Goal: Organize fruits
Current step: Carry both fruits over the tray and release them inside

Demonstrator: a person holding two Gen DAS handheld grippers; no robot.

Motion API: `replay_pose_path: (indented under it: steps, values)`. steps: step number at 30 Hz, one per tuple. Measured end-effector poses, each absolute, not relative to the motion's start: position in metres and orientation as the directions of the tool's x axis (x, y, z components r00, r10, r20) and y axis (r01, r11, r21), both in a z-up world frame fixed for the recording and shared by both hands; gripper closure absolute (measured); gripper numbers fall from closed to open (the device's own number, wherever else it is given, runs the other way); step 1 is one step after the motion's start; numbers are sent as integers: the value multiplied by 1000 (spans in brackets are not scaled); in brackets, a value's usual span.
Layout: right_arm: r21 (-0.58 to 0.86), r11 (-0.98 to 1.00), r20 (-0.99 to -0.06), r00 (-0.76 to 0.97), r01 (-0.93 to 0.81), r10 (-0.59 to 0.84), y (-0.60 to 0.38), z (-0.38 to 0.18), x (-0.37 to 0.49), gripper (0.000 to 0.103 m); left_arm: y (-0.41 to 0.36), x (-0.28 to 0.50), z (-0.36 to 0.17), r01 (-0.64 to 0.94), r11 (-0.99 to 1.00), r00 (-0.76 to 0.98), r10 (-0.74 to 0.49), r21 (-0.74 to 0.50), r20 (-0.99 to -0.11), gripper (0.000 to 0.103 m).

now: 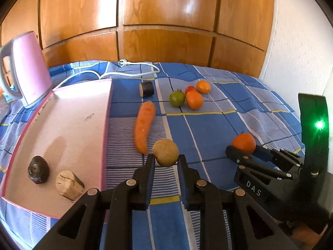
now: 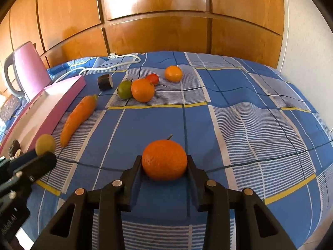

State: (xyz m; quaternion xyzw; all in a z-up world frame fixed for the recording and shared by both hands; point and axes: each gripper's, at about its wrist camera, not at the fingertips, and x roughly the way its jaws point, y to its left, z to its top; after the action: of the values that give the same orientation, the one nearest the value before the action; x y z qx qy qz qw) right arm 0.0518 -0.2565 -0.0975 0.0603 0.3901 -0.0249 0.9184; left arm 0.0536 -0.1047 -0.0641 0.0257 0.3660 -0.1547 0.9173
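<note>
Fruits lie scattered on the blue checked bedspread [image 2: 239, 95], and each hand already has one. The left gripper [image 1: 165, 160] is clamped on a round tan-brown fruit [image 1: 165, 152], pinched at its sides near the fingertips, just beside the long orange carrot [image 1: 144, 126]. The shallow pink tray [image 1: 68, 125] lies close by on the left, probably the sorting spot, since a dark wrinkled fruit [image 1: 38, 169] and a pale cut chunk [image 1: 69, 184] already sit there. The right gripper [image 2: 164, 163] is closed on a bright orange mandarin [image 2: 164, 159], squeezed across its widest part for a steady hold. Further back, a green tomato [image 2: 124, 90], two more oranges and a red tomato wait in a cluster.
</note>
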Motion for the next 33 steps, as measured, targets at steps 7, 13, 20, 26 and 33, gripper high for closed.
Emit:
replay_pose_path:
  steps: [7, 13, 20, 26, 33]
  values:
    - [92, 993, -718, 696, 70, 17, -250, -90, 42, 65, -98, 46, -53, 289, 955, 710, -265, -74, -653, 81]
    - [102, 995, -704, 708, 18, 59, -235, -81, 38, 65, -88, 43, -43, 265, 960, 731, -263, -93, -630, 81]
    - [119, 992, -695, 710, -40, 112, -217, -74, 35, 65, -70, 43, -37, 226, 966, 742, -256, -129, -619, 81]
    - [124, 989, -678, 720, -84, 146, -204, -65, 31, 65, -58, 43, -33, 179, 975, 764, -222, -132, -606, 81]
    - [130, 983, -671, 719, -127, 182, -190, -60, 29, 65, -35, 43, -25, 119, 984, 788, -176, -135, -590, 81]
